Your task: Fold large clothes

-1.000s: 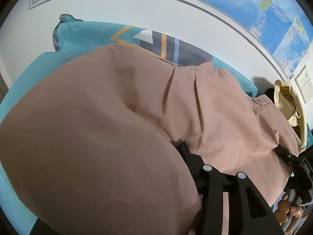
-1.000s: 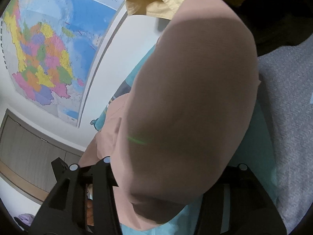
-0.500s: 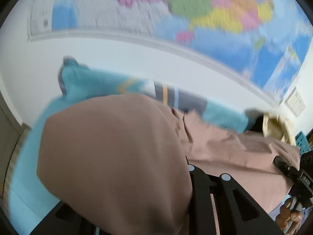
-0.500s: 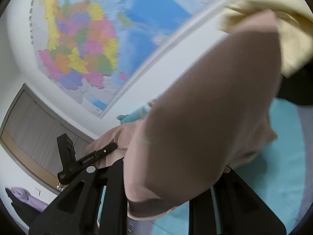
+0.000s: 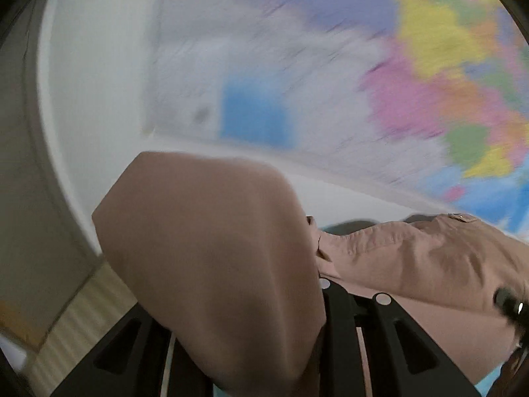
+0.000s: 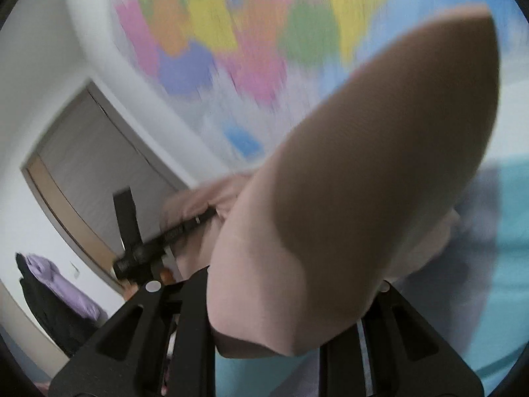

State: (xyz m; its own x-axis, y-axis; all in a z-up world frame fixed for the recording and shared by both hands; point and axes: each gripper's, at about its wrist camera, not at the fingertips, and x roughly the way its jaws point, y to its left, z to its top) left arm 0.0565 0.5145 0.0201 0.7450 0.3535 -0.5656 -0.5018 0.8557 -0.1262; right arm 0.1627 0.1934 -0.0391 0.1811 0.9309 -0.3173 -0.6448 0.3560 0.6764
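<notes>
The pink-brown shirt point(image 5: 211, 264) is matt woven cloth, smooth over the left claw point(image 5: 264, 347) and finely wrinkled beside it. Both claws, left and right point(image 6: 281, 347), look like matt black plastic with small shiny metal rivets point(image 6: 152, 286).

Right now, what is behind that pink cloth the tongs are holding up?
Behind the cloth hangs a blurred, colourful wall map on a white wall. In the right view a door shows beside it. The cloth hides the tips of both tongs and whatever lies directly behind it.
</notes>
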